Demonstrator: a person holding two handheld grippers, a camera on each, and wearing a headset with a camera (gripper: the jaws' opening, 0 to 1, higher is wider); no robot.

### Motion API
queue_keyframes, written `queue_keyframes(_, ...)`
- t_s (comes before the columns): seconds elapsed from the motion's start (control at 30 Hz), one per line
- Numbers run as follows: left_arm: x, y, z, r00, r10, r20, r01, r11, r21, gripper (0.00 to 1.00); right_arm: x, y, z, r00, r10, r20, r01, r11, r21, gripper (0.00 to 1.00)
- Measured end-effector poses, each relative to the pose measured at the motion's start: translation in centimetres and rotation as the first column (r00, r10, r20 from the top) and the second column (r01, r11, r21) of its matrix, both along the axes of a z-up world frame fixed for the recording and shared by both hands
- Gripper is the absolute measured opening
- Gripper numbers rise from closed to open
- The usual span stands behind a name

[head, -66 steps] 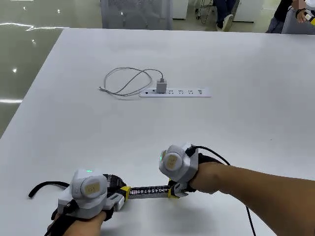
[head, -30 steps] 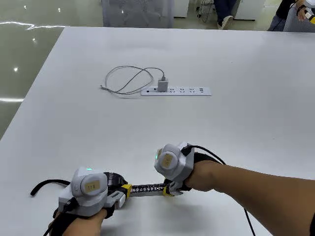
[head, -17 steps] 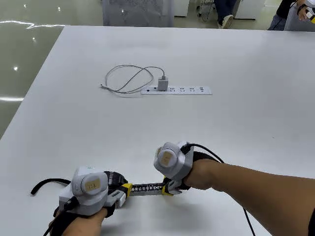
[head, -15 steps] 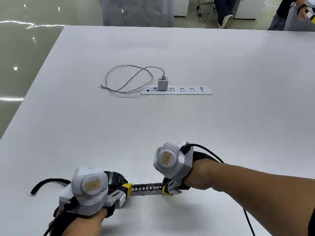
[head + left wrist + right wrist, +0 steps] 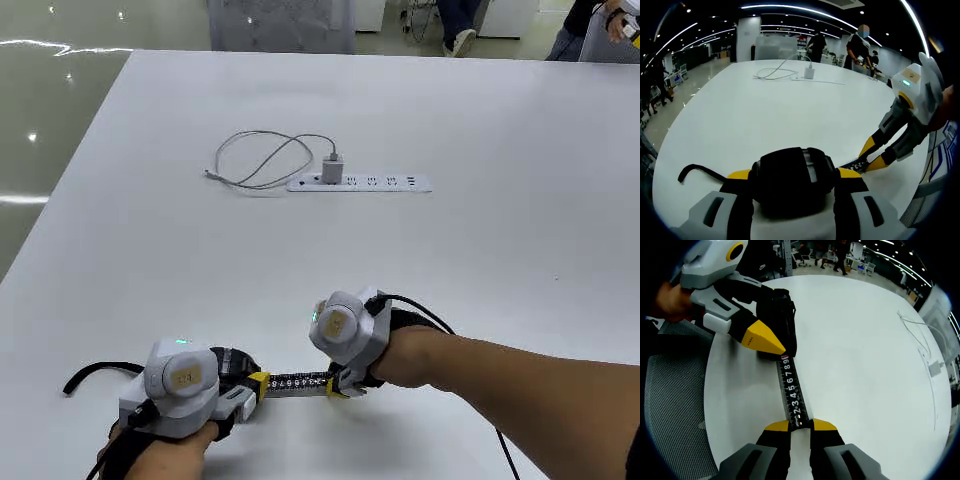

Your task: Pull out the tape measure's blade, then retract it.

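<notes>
My left tongs [image 5: 795, 175] clamp the tape measure's case [image 5: 782, 315] against the worktop [image 5: 400, 280] to anchor it. My right tongs [image 5: 801, 425] pinch the short drawn-out blade [image 5: 790, 387] at what looks like its tip, probably to control the retraction.

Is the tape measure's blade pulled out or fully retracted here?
Partly out: a short numbered stretch of blade runs from the black case, clamped in the left gripper, to the right gripper, shut on its end.
</notes>
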State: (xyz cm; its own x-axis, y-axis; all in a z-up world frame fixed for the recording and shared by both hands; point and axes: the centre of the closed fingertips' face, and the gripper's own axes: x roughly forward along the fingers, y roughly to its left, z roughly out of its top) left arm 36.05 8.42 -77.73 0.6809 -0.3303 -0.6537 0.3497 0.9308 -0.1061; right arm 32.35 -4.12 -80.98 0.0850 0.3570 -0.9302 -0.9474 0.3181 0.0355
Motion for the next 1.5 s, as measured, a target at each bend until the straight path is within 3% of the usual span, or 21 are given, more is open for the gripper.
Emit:
queue_keyframes(0.23,-0.1,0.0,0.0,1.0,-0.004,-0.01,0.003,1.0,-0.028,0.6,0.1,1.3,0.1,1.0,-0.02,-0.004,0.02,0.999,0.032,0.1)
queue_keyframes(0.33,0.0,0.0,0.0,1.0,-0.005,-0.012,0.005,1.0,-0.029,0.6,0.2,2.0,0.2,1.0,0.009,0.012,-0.009,1.0,0.022,0.1)
queue_keyframes(1.5,-0.1,0.1,-0.1,1.0,-0.006,-0.025,0.005,0.999,-0.035,0.6,0.5,2.9,0.0,1.0,-0.012,-0.014,0.013,0.998,0.058,0.09)
